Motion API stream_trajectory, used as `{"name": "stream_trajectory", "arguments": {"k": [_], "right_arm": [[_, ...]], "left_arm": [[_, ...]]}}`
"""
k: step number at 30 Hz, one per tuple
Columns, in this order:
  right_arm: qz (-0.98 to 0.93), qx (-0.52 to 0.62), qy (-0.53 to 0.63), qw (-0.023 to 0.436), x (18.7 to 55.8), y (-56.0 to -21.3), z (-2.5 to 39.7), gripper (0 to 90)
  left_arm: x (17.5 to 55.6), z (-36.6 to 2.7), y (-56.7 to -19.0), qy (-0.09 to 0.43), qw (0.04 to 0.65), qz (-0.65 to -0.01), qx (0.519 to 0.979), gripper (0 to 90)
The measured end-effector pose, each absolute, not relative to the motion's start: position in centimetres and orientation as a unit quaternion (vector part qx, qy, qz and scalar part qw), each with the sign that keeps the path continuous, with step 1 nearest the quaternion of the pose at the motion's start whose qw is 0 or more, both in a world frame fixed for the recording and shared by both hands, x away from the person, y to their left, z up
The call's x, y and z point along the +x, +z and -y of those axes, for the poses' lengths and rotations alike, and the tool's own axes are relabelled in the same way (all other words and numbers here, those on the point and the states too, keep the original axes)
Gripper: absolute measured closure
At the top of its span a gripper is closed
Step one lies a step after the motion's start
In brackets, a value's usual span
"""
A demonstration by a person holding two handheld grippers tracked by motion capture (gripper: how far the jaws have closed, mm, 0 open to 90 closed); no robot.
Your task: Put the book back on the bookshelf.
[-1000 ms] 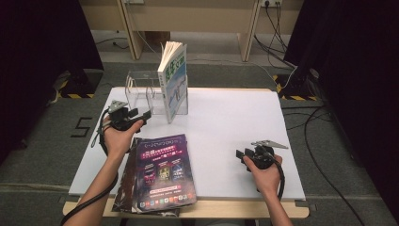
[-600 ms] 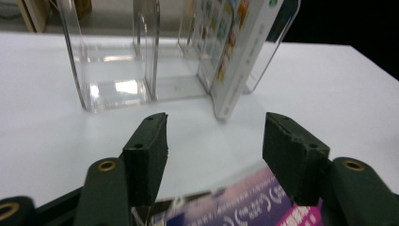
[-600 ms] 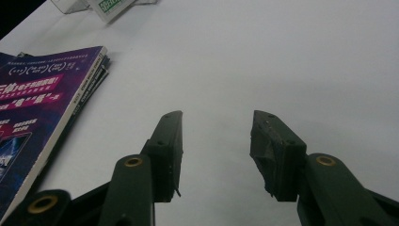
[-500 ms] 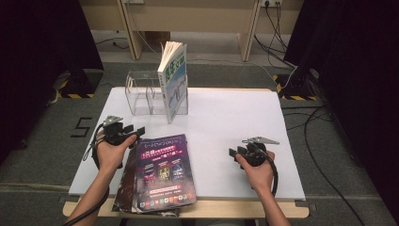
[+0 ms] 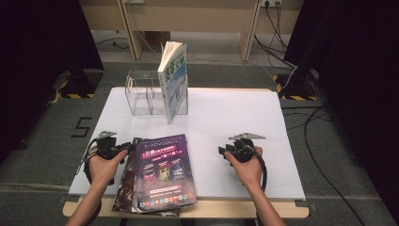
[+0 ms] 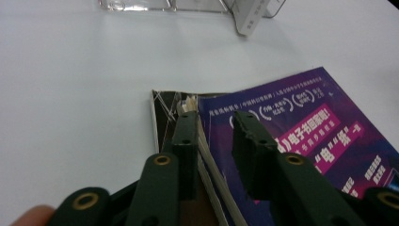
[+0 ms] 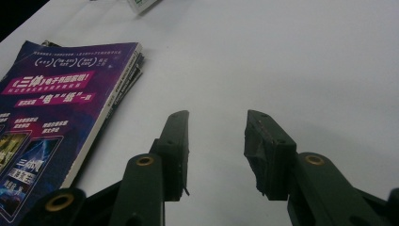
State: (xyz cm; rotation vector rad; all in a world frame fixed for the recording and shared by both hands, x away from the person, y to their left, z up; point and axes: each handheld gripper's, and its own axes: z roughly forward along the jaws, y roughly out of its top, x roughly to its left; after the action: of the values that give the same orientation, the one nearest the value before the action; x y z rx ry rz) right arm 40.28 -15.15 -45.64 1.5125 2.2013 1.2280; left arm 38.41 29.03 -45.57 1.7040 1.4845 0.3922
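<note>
A purple magazine lies on top of a small stack at the table's near left, also seen as the purple magazine and the purple magazine. My left gripper is open at the stack's top left corner, its jaws straddling the page edges of the top magazine. Nothing is clamped. My right gripper hovers open over bare table to the right of the stack, jaws pointing at the white surface. A green-and-white book stands upright in a clear acrylic holder at the back.
The white tabletop runs wide between the stack and the holder. A darker magazine sticks out under the purple one at its left edge. Cables trail on the floor at the right.
My left gripper has moved nearer and down to the stack's top left corner. My right gripper has drifted left toward the stack. Both stay open.
</note>
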Motion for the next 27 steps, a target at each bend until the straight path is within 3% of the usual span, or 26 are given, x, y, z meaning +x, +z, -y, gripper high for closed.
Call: {"name": "stream_trajectory", "arguments": {"k": [27], "right_arm": [[-0.775, 0.487, 0.395, 0.081, 42.6, -45.7, 10.1, 61.4]], "left_arm": [[39.6, -27.4, -47.1, 0.164, 0.329, -0.581, 0.726, 87.2]]}}
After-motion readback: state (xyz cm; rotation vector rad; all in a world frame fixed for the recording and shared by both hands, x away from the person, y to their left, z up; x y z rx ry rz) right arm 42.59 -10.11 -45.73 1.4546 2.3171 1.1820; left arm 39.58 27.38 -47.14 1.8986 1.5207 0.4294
